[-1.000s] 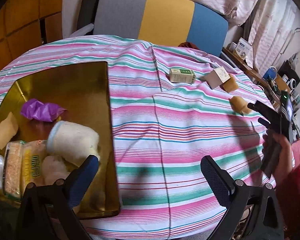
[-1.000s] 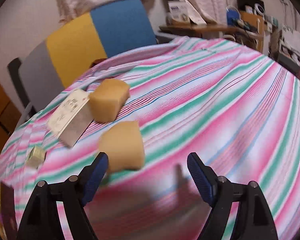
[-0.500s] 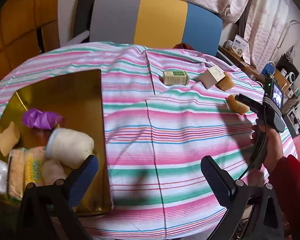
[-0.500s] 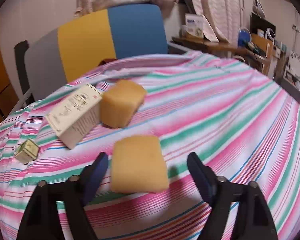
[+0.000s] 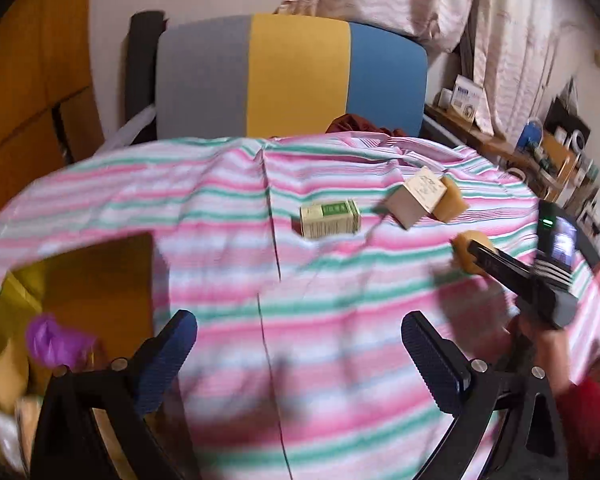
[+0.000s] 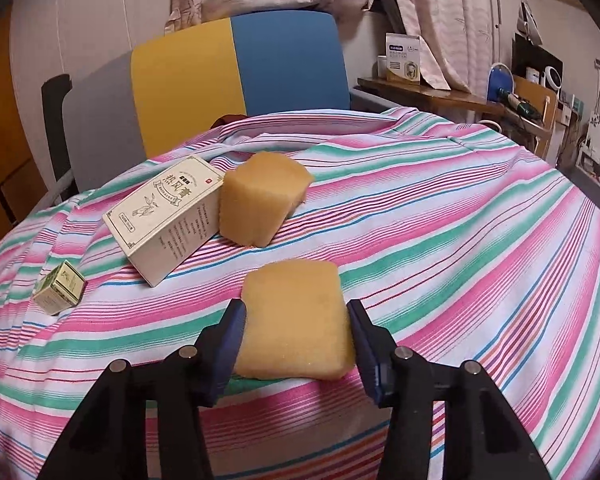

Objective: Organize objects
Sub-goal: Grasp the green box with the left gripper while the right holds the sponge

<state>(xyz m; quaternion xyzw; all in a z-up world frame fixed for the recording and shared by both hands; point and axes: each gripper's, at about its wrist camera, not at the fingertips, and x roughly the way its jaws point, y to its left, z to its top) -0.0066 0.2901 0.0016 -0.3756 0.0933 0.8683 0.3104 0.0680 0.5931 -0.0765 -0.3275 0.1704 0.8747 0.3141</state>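
Observation:
A yellow sponge (image 6: 296, 292) lies flat on the striped cloth between the fingers of my right gripper (image 6: 296, 314). Its jaws are closing, and both pads touch the sponge's sides. Behind it a second sponge (image 6: 260, 200) leans against a cream box (image 6: 168, 220), with a small green box (image 6: 60, 288) further left. In the left wrist view the right gripper (image 5: 476, 248) reaches onto that sponge (image 5: 466, 246) at the right. My left gripper (image 5: 296, 328) hangs open over bare cloth, holding nothing. The green box (image 5: 330, 218) lies ahead of it.
A gold tray (image 5: 100, 280) at the left holds a purple wad (image 5: 54, 340) and other blurred items. A grey, yellow and blue chair (image 5: 296, 76) stands behind the table. A cluttered side shelf (image 6: 440, 96) runs along the right wall. A hand (image 5: 548, 344) holds the right gripper.
My right gripper came down around the near sponge and its jaws narrowed onto it. My left gripper swung right, away from the tray, which slid toward the left edge of its view.

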